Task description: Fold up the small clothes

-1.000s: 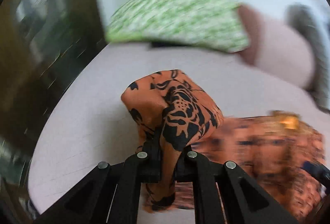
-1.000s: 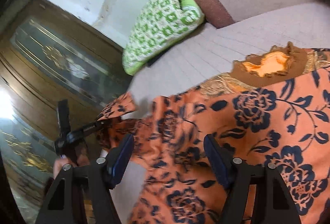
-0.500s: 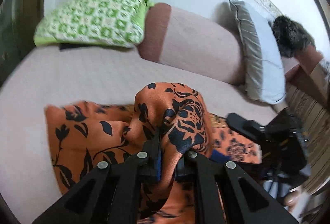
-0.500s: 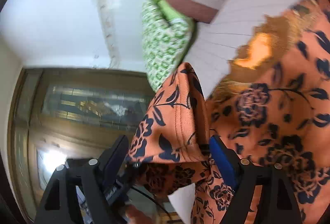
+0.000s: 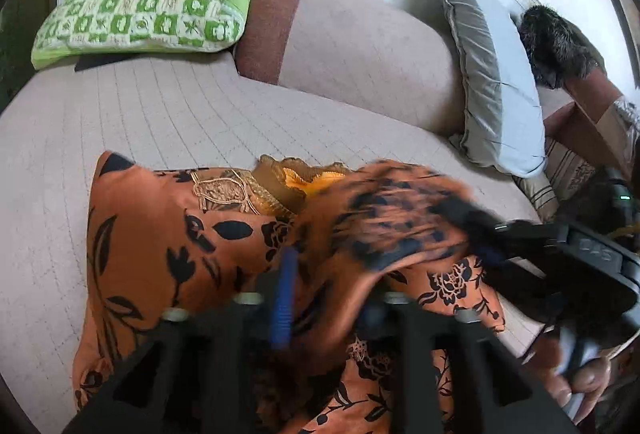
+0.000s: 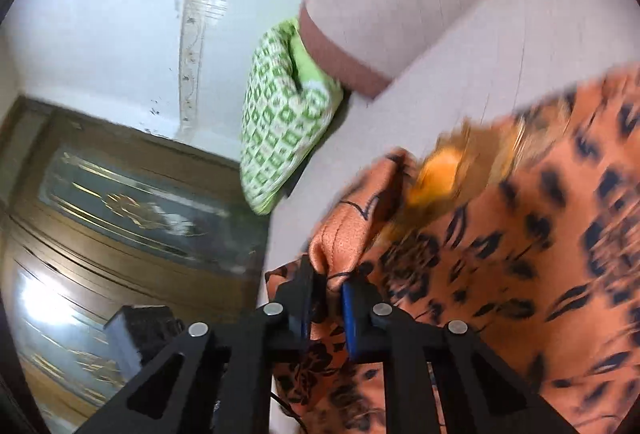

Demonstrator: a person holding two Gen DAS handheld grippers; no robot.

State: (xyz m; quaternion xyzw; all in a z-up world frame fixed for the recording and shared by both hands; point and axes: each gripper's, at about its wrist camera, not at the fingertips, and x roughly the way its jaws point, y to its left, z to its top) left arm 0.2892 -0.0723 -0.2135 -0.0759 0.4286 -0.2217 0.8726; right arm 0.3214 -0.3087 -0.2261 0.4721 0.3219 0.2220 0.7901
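Orange garment [image 5: 160,234] printed with black flowers and leaves, lying mostly flat on the pale quilted bed [image 5: 168,114], well short of its far edge. Its neckline [image 5: 256,190], trimmed with gold embroidery and showing a yellow-orange inner lining, faces that far edge. One sleeve or side flap [image 5: 384,218] is lifted off the body of the garment and folded across it toward the middle; this part is motion-blurred, so its exact edge cannot be told. A seamed fold [image 6: 344,230] of the fabric stands raised and bunched near the bed's left edge.
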